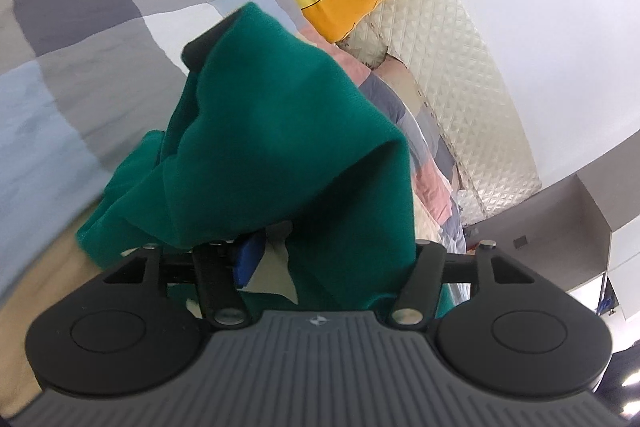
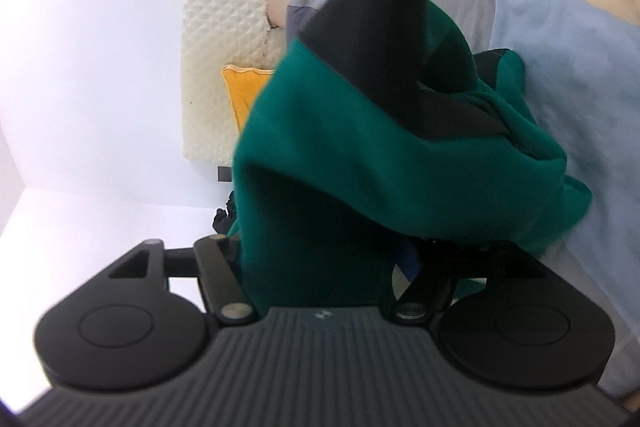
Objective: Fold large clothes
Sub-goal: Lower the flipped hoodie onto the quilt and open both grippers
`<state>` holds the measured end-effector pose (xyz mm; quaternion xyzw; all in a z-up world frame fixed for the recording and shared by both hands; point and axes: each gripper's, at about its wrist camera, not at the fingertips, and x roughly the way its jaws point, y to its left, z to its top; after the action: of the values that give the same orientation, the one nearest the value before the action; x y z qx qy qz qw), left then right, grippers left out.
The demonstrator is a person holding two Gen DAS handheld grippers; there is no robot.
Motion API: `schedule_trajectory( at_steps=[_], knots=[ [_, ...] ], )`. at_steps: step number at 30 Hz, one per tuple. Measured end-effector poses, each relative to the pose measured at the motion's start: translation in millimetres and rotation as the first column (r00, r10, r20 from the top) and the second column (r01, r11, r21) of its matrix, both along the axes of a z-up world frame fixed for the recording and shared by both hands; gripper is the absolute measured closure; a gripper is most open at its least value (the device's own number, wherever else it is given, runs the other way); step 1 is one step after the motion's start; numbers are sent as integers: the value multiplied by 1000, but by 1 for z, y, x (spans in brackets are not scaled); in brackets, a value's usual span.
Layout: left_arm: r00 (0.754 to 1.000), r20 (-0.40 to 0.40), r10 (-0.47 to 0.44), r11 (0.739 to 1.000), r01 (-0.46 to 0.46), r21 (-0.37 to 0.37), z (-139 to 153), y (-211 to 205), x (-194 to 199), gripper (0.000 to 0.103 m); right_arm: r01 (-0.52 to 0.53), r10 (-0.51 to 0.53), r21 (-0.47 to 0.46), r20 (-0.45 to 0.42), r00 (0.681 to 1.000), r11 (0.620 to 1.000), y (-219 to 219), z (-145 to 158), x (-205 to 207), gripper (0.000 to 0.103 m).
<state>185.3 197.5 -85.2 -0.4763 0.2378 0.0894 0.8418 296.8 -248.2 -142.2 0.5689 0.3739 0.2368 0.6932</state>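
While the green garment [image 1: 280, 131] hangs limp over both the left gripper [image 1: 304, 131] and right gripper [image 2: 400, 75] above the patchwork bedspread [image 1: 80, 39], hiding whether either claw pinches it, such soft, floppy cloth looks best pinched at hem or corners.

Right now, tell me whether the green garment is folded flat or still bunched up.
Bunched up. The green garment drapes in loose, rumpled folds over the tool in both wrist views, above the patchwork bedspread, not laid flat.
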Motion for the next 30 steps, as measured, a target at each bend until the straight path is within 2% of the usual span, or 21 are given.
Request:
schedule_trajectory(
  at_steps=[4, 10, 14, 17, 21, 24, 28, 30],
  knots=[
    [1000, -4, -6, 1000, 6, 4, -15, 8, 31, 35, 12, -9, 45, -59, 998, 999, 1, -20, 28, 30],
    [1000, -18, -9, 1000, 9, 6, -41, 24, 75, 35, 3, 3, 61, -95, 995, 998, 11, -33, 73, 28],
    [999, -35, -10, 1000, 10, 7, -63, 38, 101, 35, -9, 12, 42, -79, 997, 999, 20, -39, 100, 28],
    [999, -33, -19, 1000, 20, 21, -74, 41, 112, 35, 3, 3, 75, -72, 997, 997, 21, -51, 106, 29],
    [999, -29, -29, 999, 30, 37, -78, 43, 119, 35, 9, 1, 130, -77, 997, 991, 18, -61, 108, 29],
    [999, -30, -39, 999, 40, 30, -76, 44, 117, 35, 5, 6, 138, -75, 997, 990, 19, -59, 102, 29],
    [999, -19, -49, 999, 49, 17, -70, 46, 108, 34, -7, 12, 102, -45, 999, 995, 18, -52, 102, 29],
    [999, 6, -54, 999, 54, 9, -64, 46, 99, 28, -24, 25, 60, -17, 1000, 998, 20, -45, 101, 29]
  ],
)
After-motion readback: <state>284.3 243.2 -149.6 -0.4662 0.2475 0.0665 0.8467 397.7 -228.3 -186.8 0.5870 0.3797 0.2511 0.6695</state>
